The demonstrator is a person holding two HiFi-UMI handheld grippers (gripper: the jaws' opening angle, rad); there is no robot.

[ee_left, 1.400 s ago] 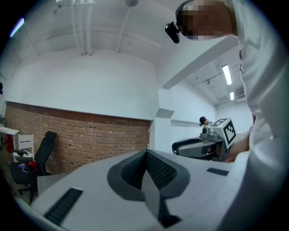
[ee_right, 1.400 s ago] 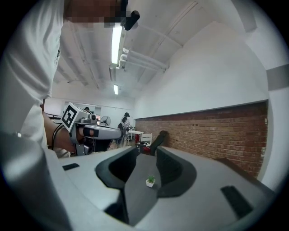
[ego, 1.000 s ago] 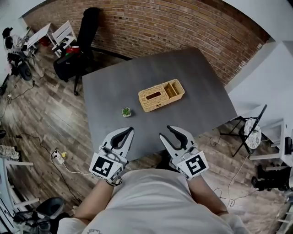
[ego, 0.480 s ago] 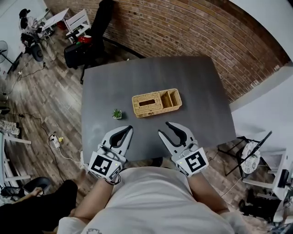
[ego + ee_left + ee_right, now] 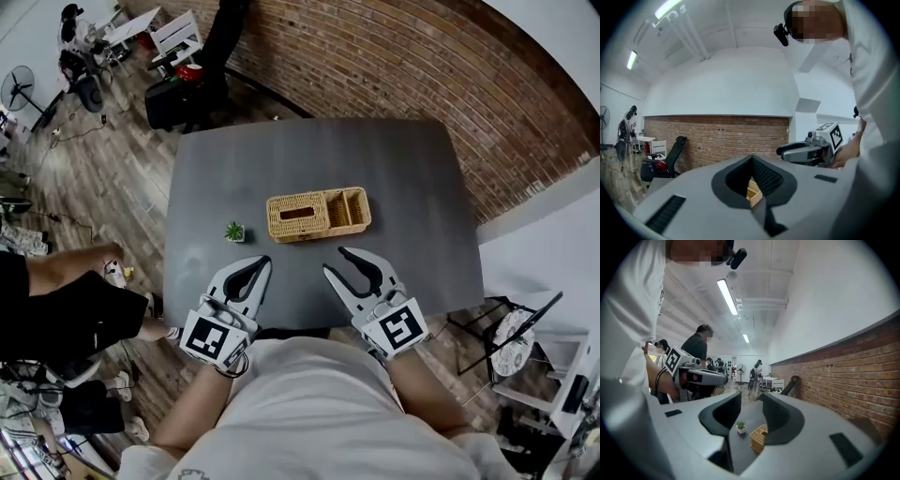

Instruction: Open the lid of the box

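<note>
Two grippers hover over the near edge of the table, both short of the box and neither touching it. The left gripper has its jaws pressed together at the tips with nothing between them. The right gripper has its jaws spread and empty, and the box shows through the gap in its own view.

The wicker box lies ahead of both, near the middle of the grey table. Its long axis runs crosswise to the person, parallel to the table's near edge. The lid, with a slot in its top, covers the end toward the left gripper. The open compartments form the end toward the right gripper. Both sets of tips look about equally near the box, but the left gripper seems the nearer to the lid, so the reach is forward and slightly inward.

A small potted plant stands near the box's lidded end, apart from it. The tabletop is flat, matte and otherwise bare. Beyond the box runs a brick wall. A wooden floor spreads out past the plant's side, with a black chair toward the wall and another person standing there.
</note>
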